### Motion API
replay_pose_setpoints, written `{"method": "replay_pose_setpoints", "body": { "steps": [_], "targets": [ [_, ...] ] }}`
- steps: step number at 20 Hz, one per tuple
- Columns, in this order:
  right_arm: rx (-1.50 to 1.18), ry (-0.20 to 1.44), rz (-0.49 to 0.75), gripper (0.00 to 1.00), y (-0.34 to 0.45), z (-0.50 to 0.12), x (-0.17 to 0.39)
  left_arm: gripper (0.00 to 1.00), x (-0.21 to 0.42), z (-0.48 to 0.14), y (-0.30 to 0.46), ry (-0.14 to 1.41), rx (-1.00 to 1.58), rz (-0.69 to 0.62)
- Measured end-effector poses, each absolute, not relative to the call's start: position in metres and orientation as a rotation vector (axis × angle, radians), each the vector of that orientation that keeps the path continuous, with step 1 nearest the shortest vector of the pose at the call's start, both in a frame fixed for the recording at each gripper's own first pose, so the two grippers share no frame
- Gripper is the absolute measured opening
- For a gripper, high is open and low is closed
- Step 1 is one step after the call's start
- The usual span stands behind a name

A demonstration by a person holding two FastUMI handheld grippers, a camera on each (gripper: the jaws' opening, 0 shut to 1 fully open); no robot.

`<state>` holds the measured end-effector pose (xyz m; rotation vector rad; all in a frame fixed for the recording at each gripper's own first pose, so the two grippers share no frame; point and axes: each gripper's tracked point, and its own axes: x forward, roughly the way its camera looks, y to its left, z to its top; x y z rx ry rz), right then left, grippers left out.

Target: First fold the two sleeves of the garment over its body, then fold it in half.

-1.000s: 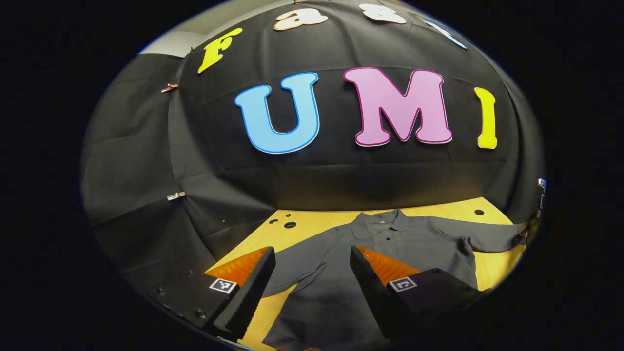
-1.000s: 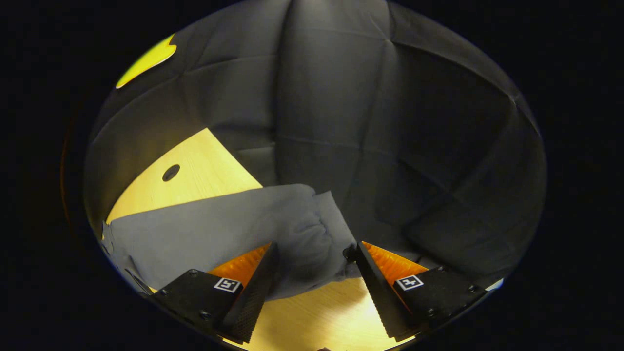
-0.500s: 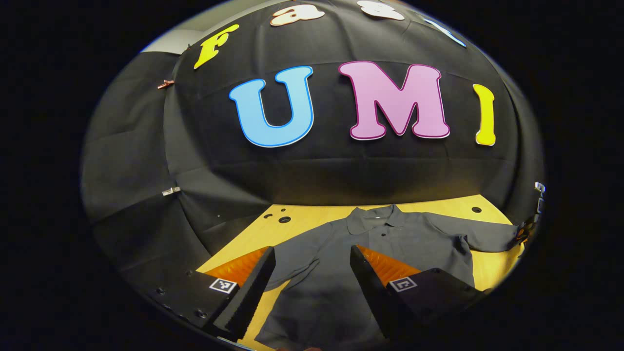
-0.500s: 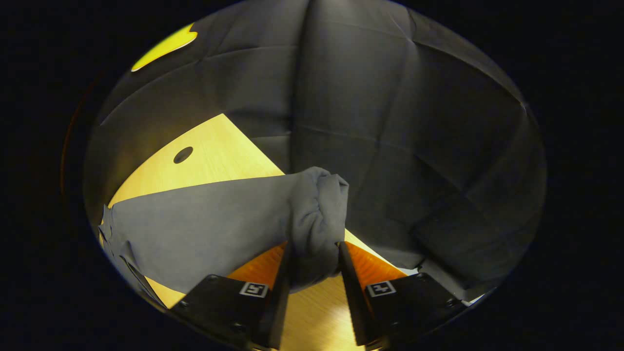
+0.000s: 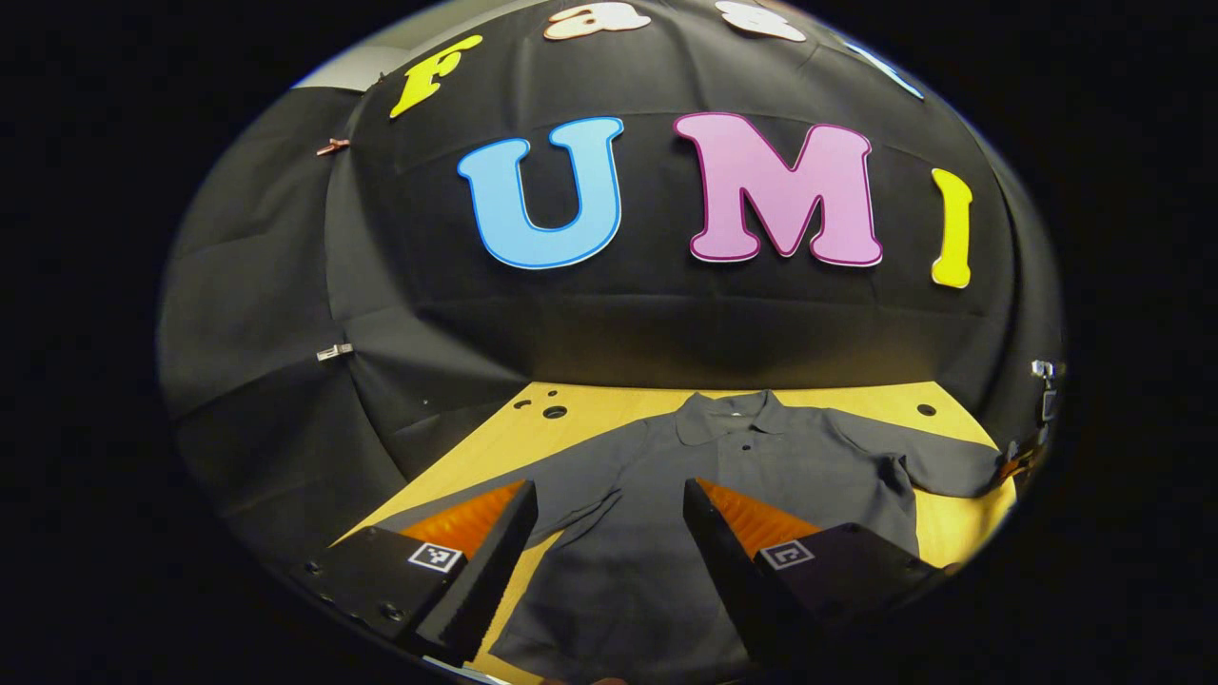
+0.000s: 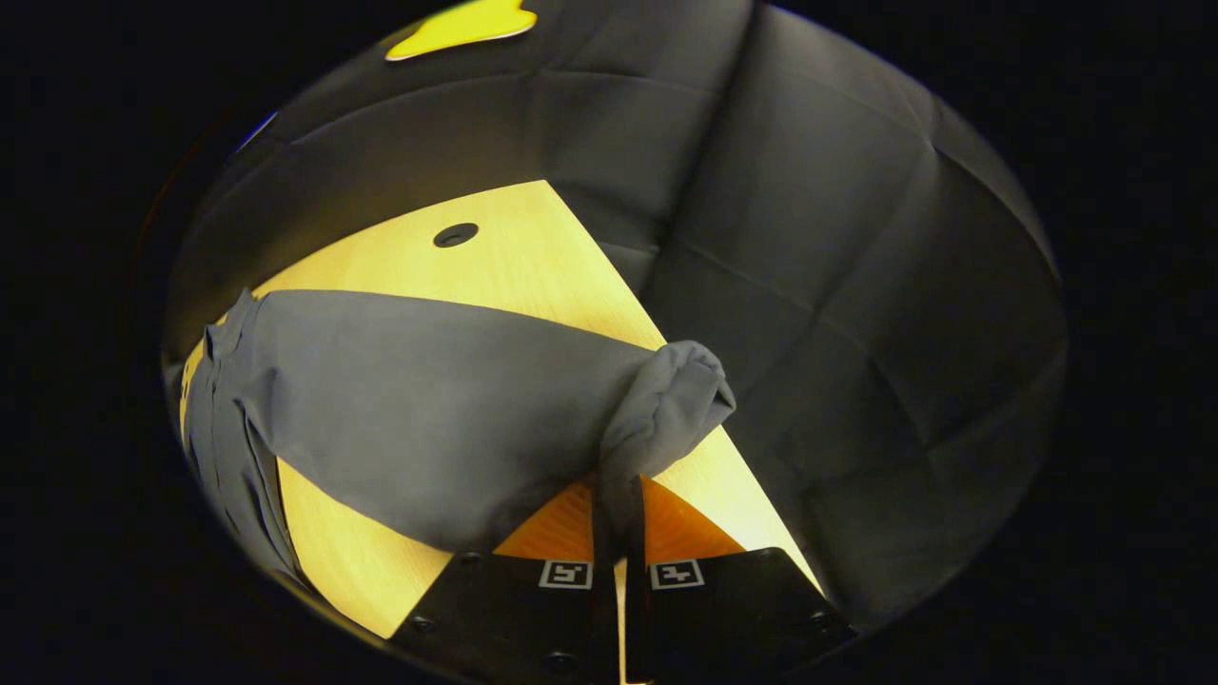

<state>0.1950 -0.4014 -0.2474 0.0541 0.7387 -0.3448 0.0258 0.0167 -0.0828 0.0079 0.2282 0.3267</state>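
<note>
Now the right tongs have closed fully on the sleeve end, lifting it off the counter. Left tongs hang open above the shirt, spread flat. First sleeve fold looks under way.

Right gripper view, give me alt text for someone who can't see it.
The right tongs are shut on the bunched cuff end of a grey garment's sleeve, lifting it off a light wooden table. The rest of the sleeve stretches away to the left, and dark cloth hangs behind the table.
</note>
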Motion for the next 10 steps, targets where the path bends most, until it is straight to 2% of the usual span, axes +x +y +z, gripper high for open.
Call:
{"method": "replay_pose_setpoints", "body": {
  "steps": [5,10],
  "targets": [
    [0.052,0.678,-0.342,0.07,-0.404,-0.245,0.195,0.98,0.015,-0.092,0.028,0.252,-0.029,0.315],
    [0.021,0.591,-0.269,0.07,-0.391,-0.237,0.193,0.98,0.011,-0.098,0.053,0.258,-0.072,0.315]
  ]
}}
